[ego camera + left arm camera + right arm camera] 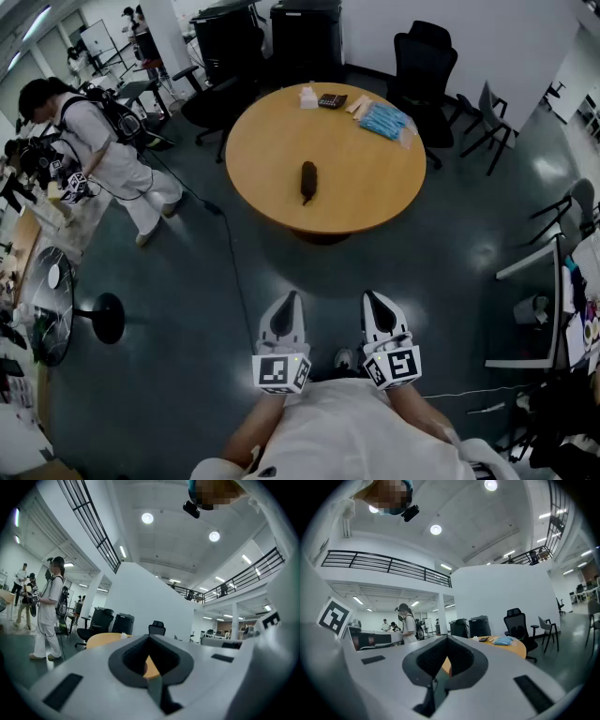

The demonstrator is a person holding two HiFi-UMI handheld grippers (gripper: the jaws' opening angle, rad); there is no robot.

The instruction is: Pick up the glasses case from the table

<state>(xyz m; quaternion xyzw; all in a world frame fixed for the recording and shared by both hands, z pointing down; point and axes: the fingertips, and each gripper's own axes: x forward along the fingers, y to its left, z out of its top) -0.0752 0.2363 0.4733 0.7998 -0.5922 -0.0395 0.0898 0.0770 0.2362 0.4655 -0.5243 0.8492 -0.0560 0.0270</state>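
Observation:
The glasses case (307, 181) is a dark oblong that lies near the middle of the round wooden table (272, 141), far ahead of me. Both grippers are held close to my body, well short of the table and pointing toward it. My left gripper (290, 297) is shut with nothing in it. My right gripper (369, 297) beside it looks shut and empty too. In the left gripper view the closed left gripper (149, 638) fills the lower frame, with the table (101, 639) beyond. The right gripper view shows the right gripper (446, 640) and the table (520, 647). Neither gripper view shows the case.
At the table's far edge lie a calculator (332, 100), a white tissue pack (308, 97) and blue packets (384, 120). Black office chairs (424, 61) stand behind it. A person (103, 150) stands at the left, a cable (230, 253) crosses the floor, and a desk (539, 309) is at the right.

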